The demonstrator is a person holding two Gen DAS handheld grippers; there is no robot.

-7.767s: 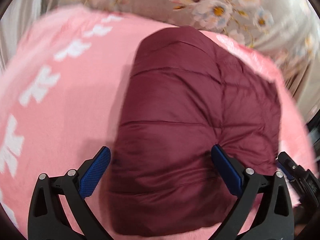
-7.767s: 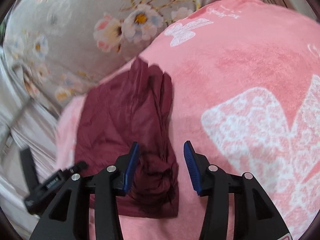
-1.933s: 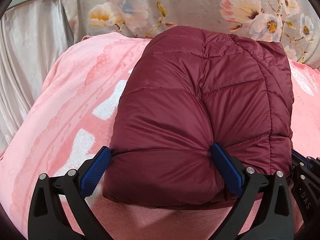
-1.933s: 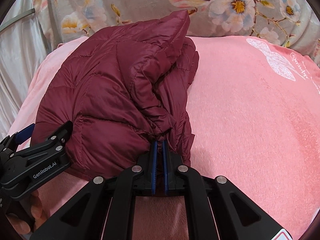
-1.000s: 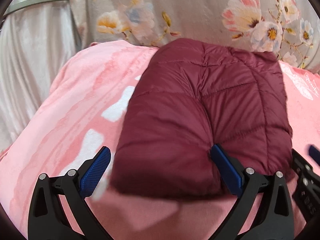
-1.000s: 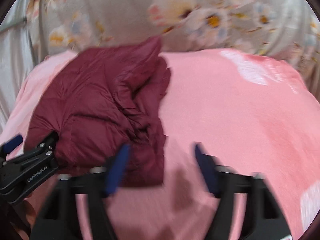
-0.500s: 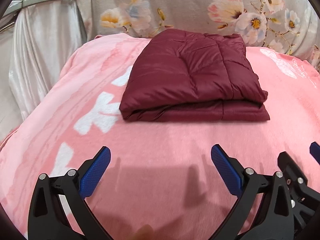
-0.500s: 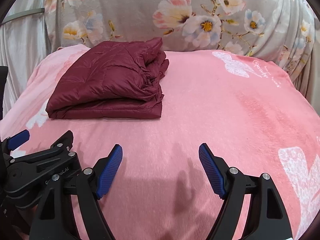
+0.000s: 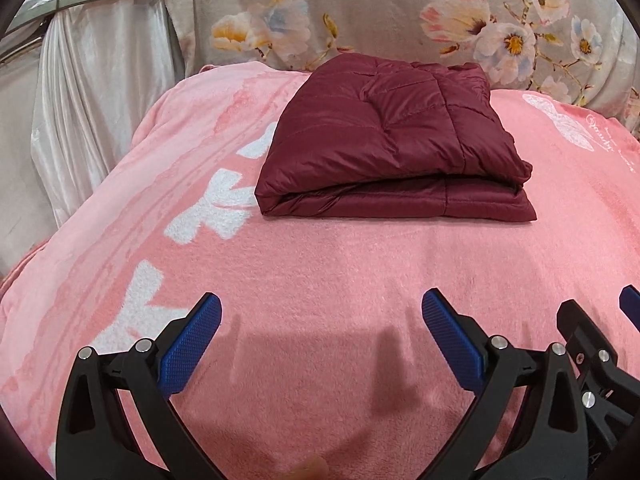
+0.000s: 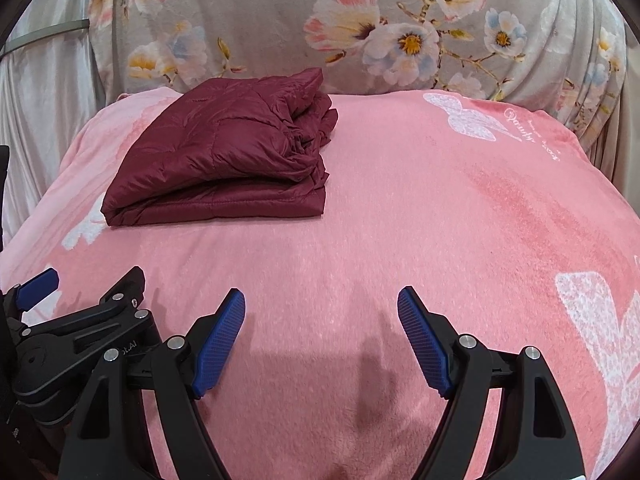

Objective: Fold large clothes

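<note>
A dark red quilted puffer jacket lies folded in a flat stack at the far side of the pink blanket; it also shows in the right wrist view, at the far left. My left gripper is open and empty, held above the blanket well short of the jacket. My right gripper is open and empty too, near the front, to the right of the jacket. Each gripper shows at the edge of the other's view.
The pink blanket with white butterfly prints covers a rounded surface. A grey floral cloth hangs behind it. A pale satin curtain hangs at the left.
My right gripper let go of the jacket and opened. Both grippers pulled back from the jacket, which now lies folded and farther away.
</note>
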